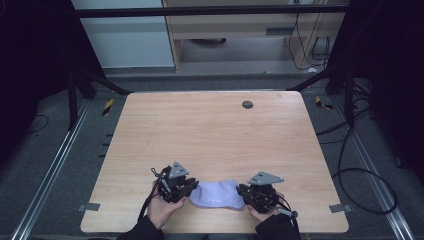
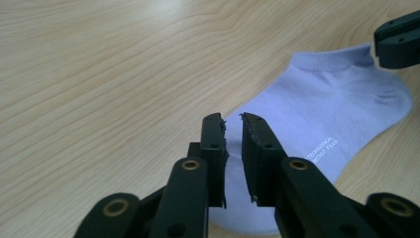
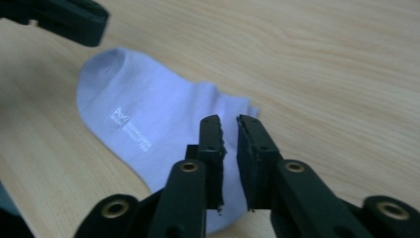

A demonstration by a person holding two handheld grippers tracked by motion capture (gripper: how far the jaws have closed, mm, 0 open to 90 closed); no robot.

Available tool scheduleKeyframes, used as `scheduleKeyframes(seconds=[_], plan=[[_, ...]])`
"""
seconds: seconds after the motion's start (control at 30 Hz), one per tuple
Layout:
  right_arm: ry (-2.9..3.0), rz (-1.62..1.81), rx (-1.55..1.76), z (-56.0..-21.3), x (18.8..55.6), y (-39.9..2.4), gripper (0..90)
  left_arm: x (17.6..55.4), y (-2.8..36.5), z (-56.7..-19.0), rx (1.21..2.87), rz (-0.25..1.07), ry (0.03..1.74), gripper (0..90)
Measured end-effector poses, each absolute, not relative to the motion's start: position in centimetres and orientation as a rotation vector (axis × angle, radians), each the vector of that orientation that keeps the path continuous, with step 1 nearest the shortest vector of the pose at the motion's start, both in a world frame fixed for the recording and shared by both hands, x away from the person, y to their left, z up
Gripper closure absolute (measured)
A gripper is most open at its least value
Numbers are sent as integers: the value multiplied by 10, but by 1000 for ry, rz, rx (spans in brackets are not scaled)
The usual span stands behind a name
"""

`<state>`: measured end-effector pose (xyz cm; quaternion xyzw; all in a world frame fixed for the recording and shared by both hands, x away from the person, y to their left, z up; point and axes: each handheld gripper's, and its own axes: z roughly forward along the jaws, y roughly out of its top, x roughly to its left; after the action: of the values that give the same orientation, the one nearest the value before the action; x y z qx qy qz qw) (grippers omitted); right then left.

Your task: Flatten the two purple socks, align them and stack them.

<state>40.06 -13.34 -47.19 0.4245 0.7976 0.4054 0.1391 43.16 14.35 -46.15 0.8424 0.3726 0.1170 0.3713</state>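
Snagging threatens: both grippers, left [image 2: 234,119] and right [image 3: 229,120], stand slightly parted, ungripping, over the flat lavender cotton sock [image 1: 216,194].

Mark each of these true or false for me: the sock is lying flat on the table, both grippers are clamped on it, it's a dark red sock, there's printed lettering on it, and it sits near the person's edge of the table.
1. The sock lies flat on the table. True.
2. Both grippers are clamped on it. False: the left gripper and the right gripper each show a narrow gap between the jaws with no fabric pinched in it.
3. The sock is dark red. False: it is pale lavender.
4. It carries printed lettering. True: small white print shows on its side.
5. It sits near the person's edge of the table. True, between the two grippers.
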Motion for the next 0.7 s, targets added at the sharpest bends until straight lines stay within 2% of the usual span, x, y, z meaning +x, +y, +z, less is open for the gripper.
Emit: scheduleKeyframes(seconds=[0.2, 0.5, 0.7], plan=[[2409, 1108, 1233, -488, 405, -129, 900, 431, 131, -482, 2238, 266, 931, 848], [2449, 1057, 1247, -495, 409, -134, 900, 428, 131, -484, 2255, 255, 930, 848], [2399, 1122, 1239, -484, 408, -140, 834, 429, 145, -470, 2188, 298, 943, 802]])
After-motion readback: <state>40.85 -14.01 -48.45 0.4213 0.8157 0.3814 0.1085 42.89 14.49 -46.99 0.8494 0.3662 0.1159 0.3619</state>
